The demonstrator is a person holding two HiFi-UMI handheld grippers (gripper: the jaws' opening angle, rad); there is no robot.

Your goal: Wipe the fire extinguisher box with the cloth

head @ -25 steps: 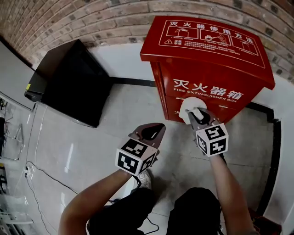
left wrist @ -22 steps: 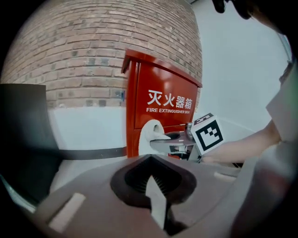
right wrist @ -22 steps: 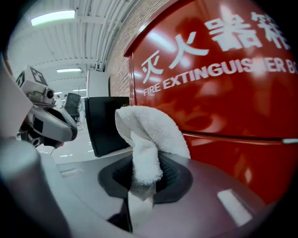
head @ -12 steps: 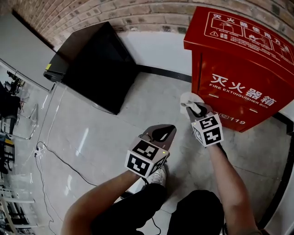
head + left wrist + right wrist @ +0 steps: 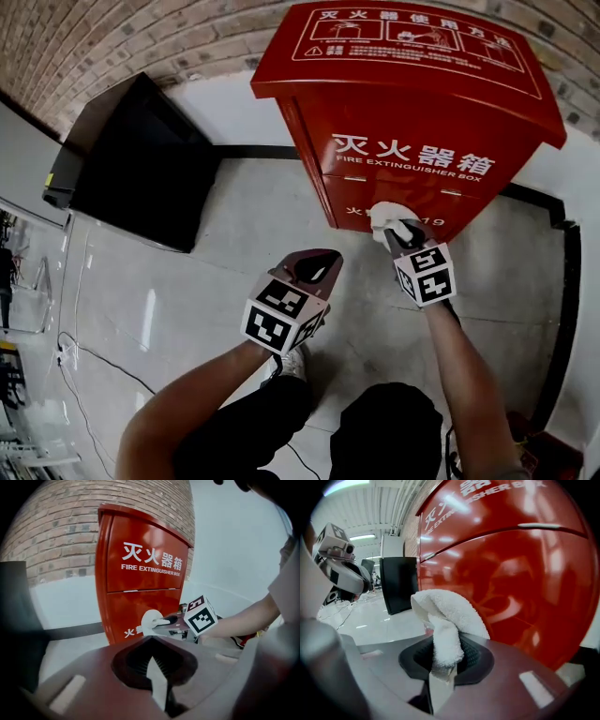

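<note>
Brick wall (image 5: 141, 37) behind | fire extinguisher box (image 5: 412, 141) stands on floor (image 5: 234, 244) | right gripper (image 5: 403, 232) jaws clamp cloth (image 5: 384, 216) at its lower door | left gripper (image 5: 314, 270) jaws closed, empty | risk: friction could drag cloth free.

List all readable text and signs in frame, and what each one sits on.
"灭火器箱": front of the fire extinguisher box.
"FIRE EXTINGUISHER BOX": same front, just below.
"灭火器使用方法": heading on the lid.
"火…19": lower front, with the middle hidden by the cloth.
Small print in the lid's pictogram panels: too small to read.
</note>
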